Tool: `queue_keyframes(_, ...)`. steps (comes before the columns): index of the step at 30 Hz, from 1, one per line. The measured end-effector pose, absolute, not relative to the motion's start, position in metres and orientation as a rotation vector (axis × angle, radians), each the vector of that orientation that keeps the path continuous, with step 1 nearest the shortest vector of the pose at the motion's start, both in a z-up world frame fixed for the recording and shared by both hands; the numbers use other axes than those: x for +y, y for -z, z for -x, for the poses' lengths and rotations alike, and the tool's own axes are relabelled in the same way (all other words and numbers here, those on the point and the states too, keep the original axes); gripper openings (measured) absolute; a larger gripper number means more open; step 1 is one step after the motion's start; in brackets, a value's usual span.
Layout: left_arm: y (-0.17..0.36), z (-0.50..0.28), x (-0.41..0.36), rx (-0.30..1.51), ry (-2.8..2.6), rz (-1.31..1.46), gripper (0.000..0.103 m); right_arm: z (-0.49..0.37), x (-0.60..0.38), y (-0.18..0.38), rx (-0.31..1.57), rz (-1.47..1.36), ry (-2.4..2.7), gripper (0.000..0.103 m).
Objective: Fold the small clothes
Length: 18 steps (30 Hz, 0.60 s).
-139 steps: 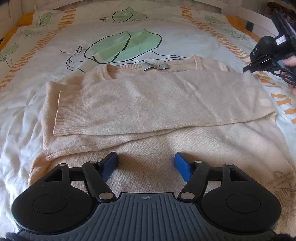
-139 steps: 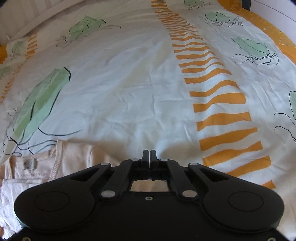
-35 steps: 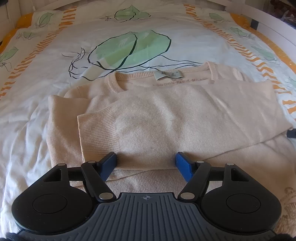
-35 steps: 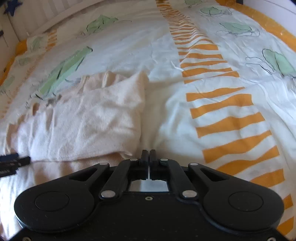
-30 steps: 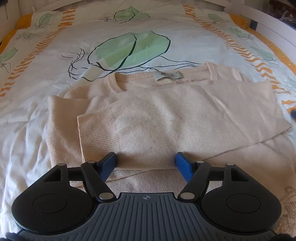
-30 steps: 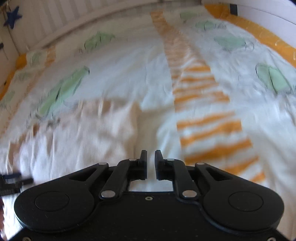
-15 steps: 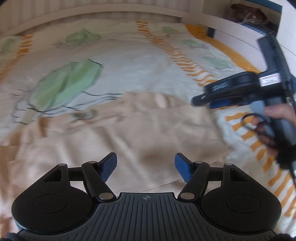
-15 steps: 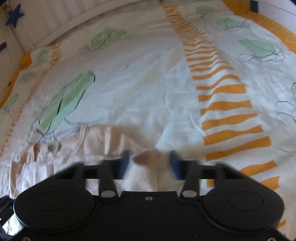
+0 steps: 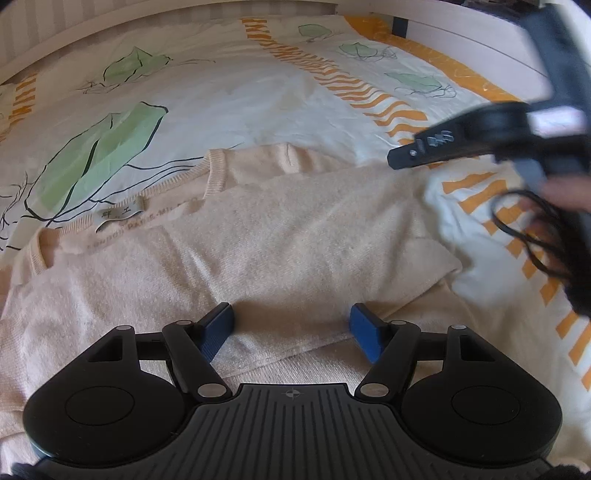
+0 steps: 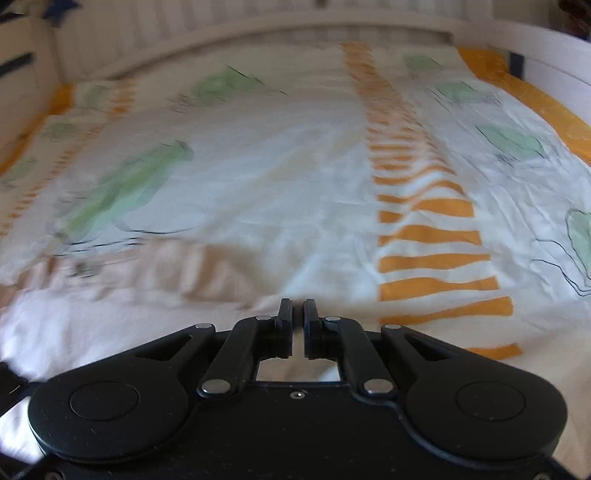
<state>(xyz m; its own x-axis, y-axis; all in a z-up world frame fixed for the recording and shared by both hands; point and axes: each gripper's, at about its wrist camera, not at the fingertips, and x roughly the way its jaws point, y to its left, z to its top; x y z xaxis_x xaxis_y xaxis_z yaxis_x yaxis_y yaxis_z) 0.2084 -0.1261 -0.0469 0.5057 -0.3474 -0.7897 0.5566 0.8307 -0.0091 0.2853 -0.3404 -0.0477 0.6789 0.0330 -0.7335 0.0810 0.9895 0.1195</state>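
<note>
Left gripper point(image 9: 291, 328) spread wide over sweater point(image 9: 258, 236) on leaf-print duvet point(image 9: 229, 96). Right gripper point(image 10: 298, 312) just clenching, nearly closed; blurred, seemingly empty, sweater left of it. White bedframe point(image 10: 258, 33) beyond.

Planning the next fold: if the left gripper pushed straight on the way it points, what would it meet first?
Probably the folded-over sleeve of the sweater, right ahead of the open left gripper; depth is unclear.

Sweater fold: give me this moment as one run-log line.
sweater: flat on bed, sleeves folded across | left gripper: open over sweater, nothing gripped | right gripper: jaws just closed, shut at sweater's right edge, no cloth visibly gripped
</note>
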Motion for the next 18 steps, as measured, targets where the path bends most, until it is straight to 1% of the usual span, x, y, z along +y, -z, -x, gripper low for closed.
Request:
queue_keyframes(2, 0.048, -0.208, -0.129, 0.882, 0.549, -0.270, 0.069, -0.301, -0.352, 0.061, 0.881, -0.161, 0.096, 0.006)
queue_keyframes(4, 0.048, -0.207, -0.129, 0.877, 0.552, -0.280, 0.069, -0.298, -0.366, 0.061, 0.854, -0.248, 0.111, 0.008)
queue_keyframes(5, 0.048, -0.207, -0.129, 0.876, 0.556, -0.280, 0.069, -0.291, -0.370, 0.055, 0.824, -0.283, 0.104, 0.012)
queue_keyframes(6, 0.048, -0.208, -0.127, 0.877, 0.558, -0.274, 0.069, -0.282, -0.372, 0.048, 0.791, -0.296, 0.088, 0.013)
queue_keyframes(8, 0.048, -0.208, -0.127, 0.876, 0.557, -0.268, 0.069, -0.264, -0.366, 0.036, 0.763, -0.265, 0.036, 0.016)
queue_keyframes(11, 0.047, -0.206, -0.127, 0.865, 0.554, -0.269, 0.069, -0.245, -0.348, 0.028, 0.764, -0.192, -0.077, 0.017)
queue_keyframes(15, 0.046, -0.202, -0.125, 0.861, 0.560, -0.269, 0.069, -0.257, -0.327, 0.043, 0.856, -0.155, -0.136, 0.017)
queue_keyframes(16, 0.046, -0.202, -0.125, 0.862, 0.562, -0.274, 0.069, -0.266, -0.326, 0.052, 0.884, -0.161, -0.118, 0.016)
queue_keyframes(17, 0.046, -0.201, -0.124, 0.865, 0.564, -0.279, 0.068, -0.277, -0.327, 0.060, 0.904, -0.181, -0.094, 0.005)
queue_keyframes(18, 0.046, -0.200, -0.124, 0.868, 0.567, -0.284, 0.068, -0.285, -0.330, 0.065, 0.899, -0.207, -0.070, 0.002)
